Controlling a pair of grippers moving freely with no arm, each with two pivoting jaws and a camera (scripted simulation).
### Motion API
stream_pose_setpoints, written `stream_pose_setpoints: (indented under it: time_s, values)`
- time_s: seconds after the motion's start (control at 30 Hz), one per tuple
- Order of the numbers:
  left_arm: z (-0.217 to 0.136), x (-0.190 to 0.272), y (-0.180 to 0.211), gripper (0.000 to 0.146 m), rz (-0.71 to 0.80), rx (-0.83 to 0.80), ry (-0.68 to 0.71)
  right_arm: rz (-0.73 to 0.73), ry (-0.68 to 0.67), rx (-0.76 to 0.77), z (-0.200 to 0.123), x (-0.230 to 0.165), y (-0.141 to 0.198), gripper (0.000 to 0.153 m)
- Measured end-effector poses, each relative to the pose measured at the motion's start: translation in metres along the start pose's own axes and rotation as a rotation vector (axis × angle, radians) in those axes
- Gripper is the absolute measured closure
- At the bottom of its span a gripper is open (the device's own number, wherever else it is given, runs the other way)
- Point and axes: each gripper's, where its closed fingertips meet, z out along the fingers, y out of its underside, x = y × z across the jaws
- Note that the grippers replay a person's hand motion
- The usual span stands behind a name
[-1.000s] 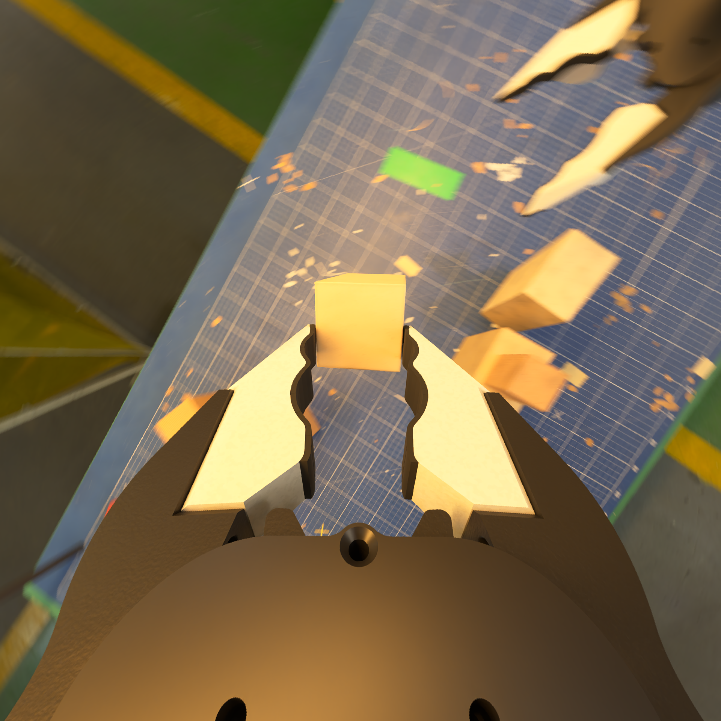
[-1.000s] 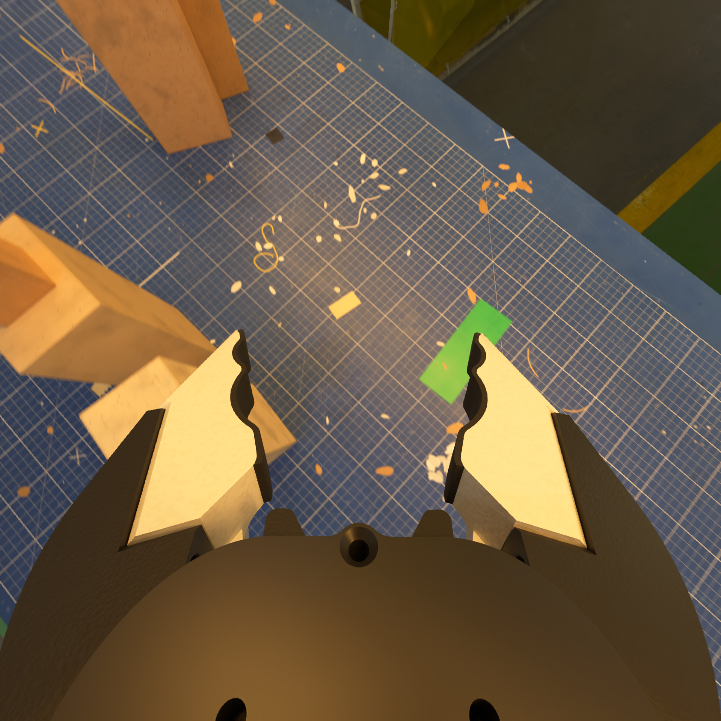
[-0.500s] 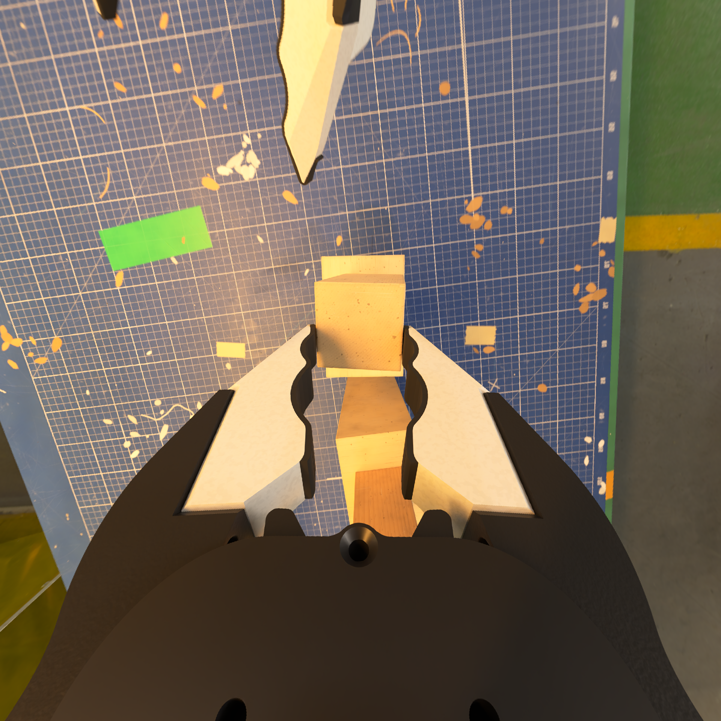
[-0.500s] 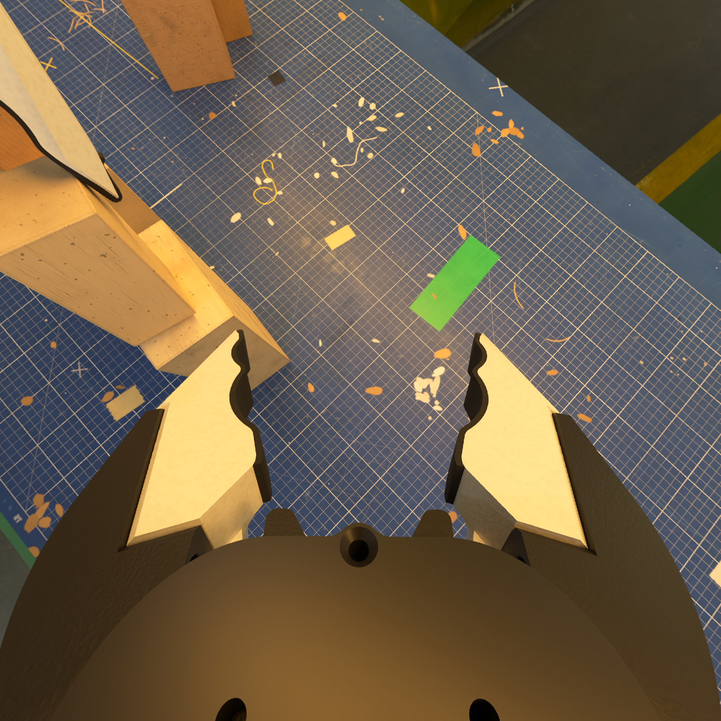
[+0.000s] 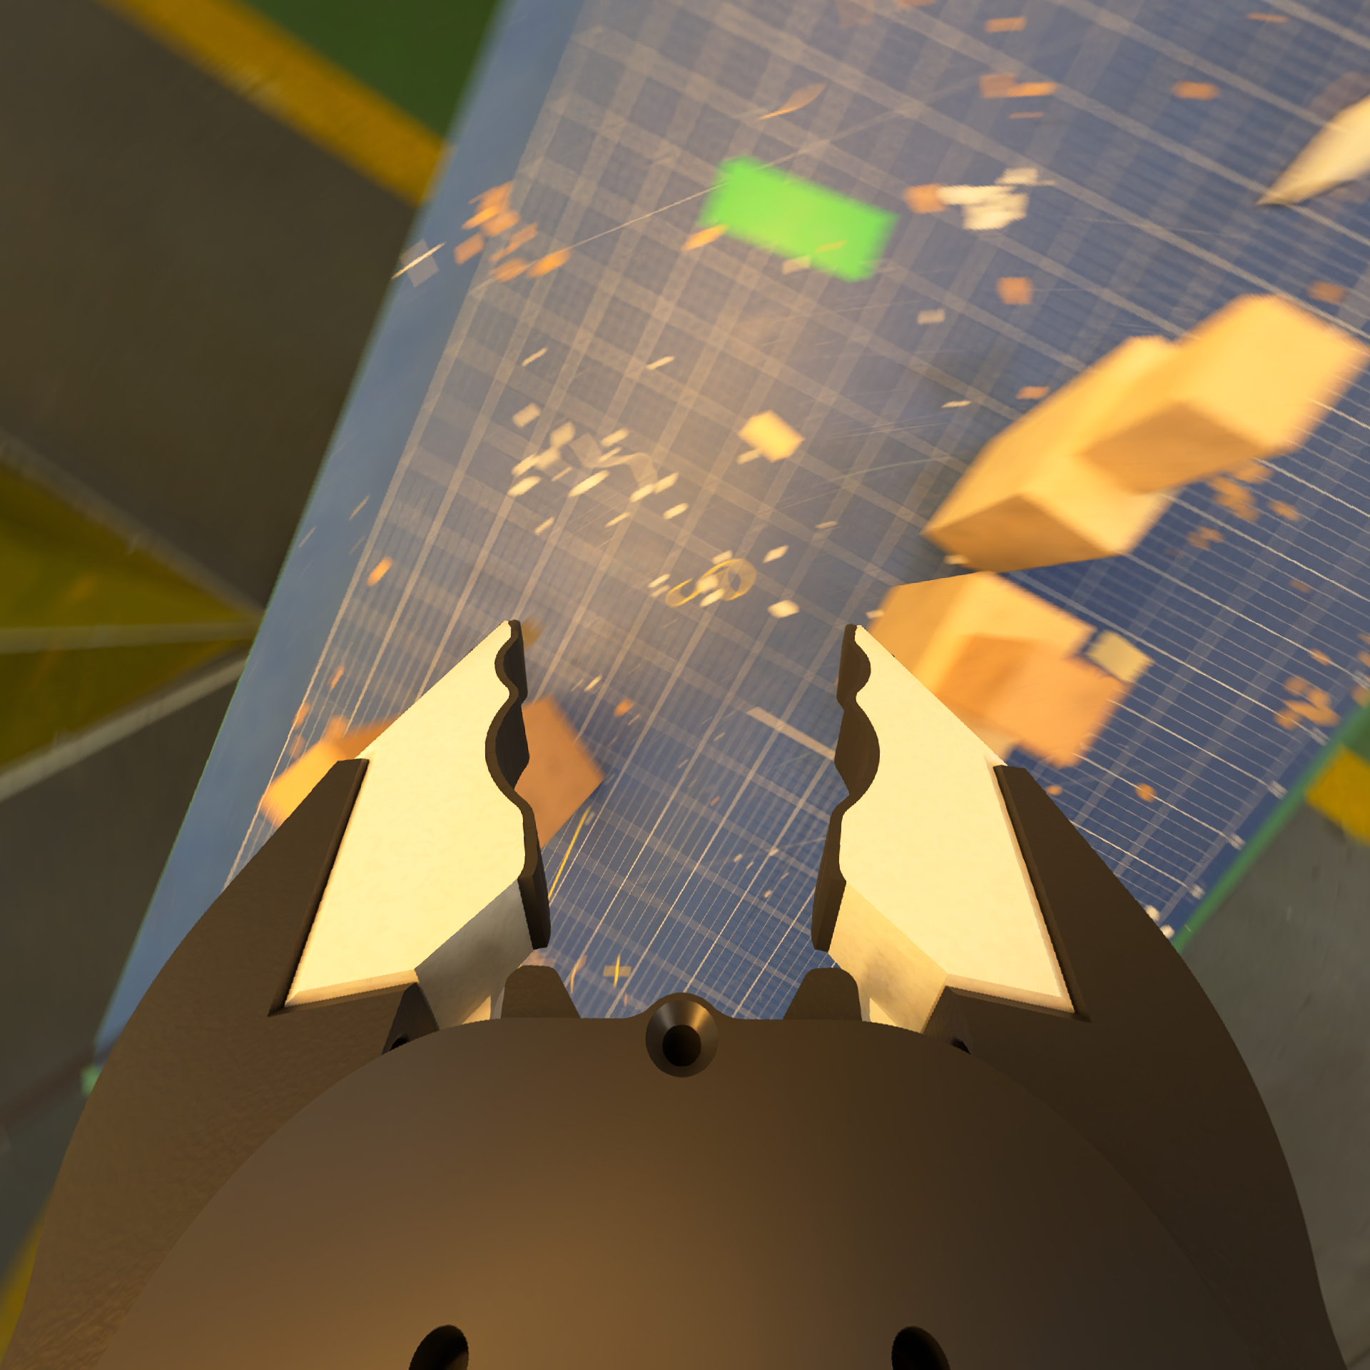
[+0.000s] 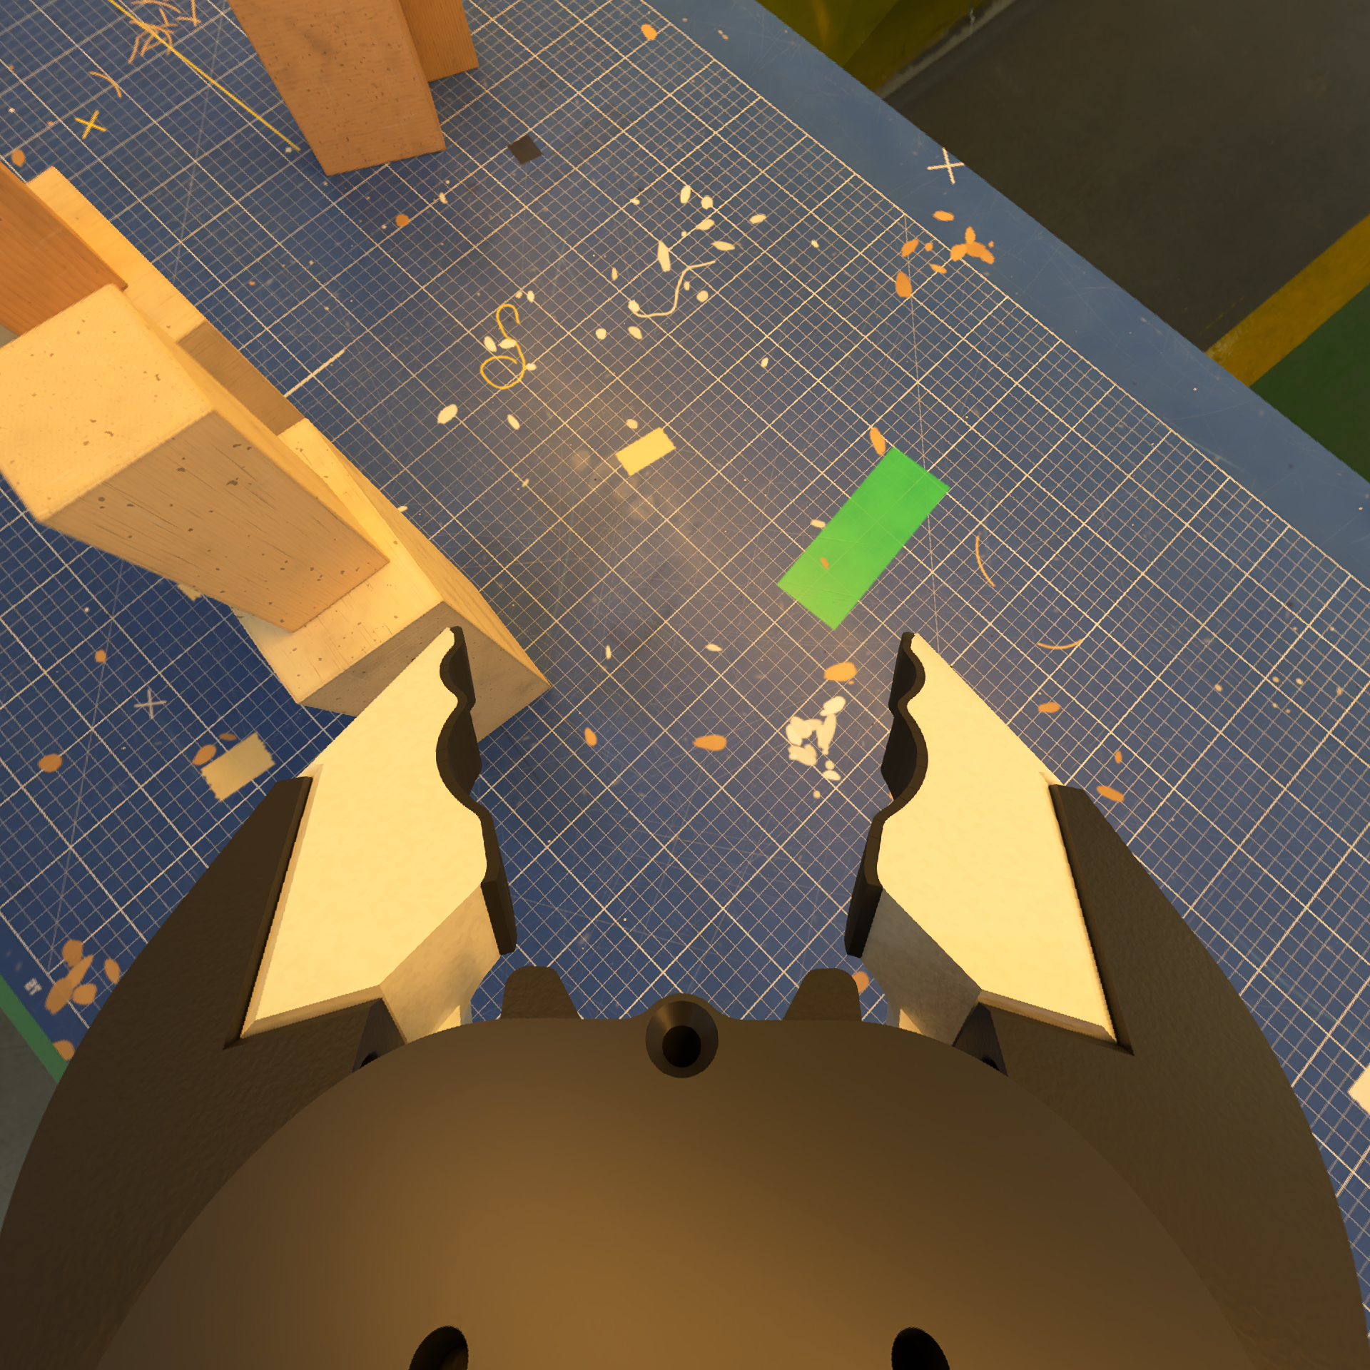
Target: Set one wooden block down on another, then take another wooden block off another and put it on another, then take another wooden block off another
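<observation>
Block stack [image 6: 185, 474] sharp rightside only

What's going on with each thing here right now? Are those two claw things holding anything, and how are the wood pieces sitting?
Left tool: open, empty, above the mat.
Right tool: open, empty, above the mat.
Top pale block: lying on the block under it, overhanging it.
Lower pale block: flat on the mat, carrying the top one.
Brown blocks: on the mat, farther off.
Green patch: flat on the mat.
Cutting mat: littered with wood chips.
</observation>
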Motion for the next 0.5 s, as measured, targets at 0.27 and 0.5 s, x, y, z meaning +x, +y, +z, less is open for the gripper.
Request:
stream_pose_setpoints:
  time_s: [0.27, 0.5]
  values:
    - [-0.007, -0.160, 0.140, 0.064, -0.534, -0.111, -0.141, 0.001, 0.001, 0.000, 0.000, 0.000, 0.000, 0.040]
    - [0.043, -0.150, 0.165, 0.069, -0.605, -0.265, -0.067, 0.004, 0.004, 0.001, 0.000, 0.001, 0.000, 0.040]
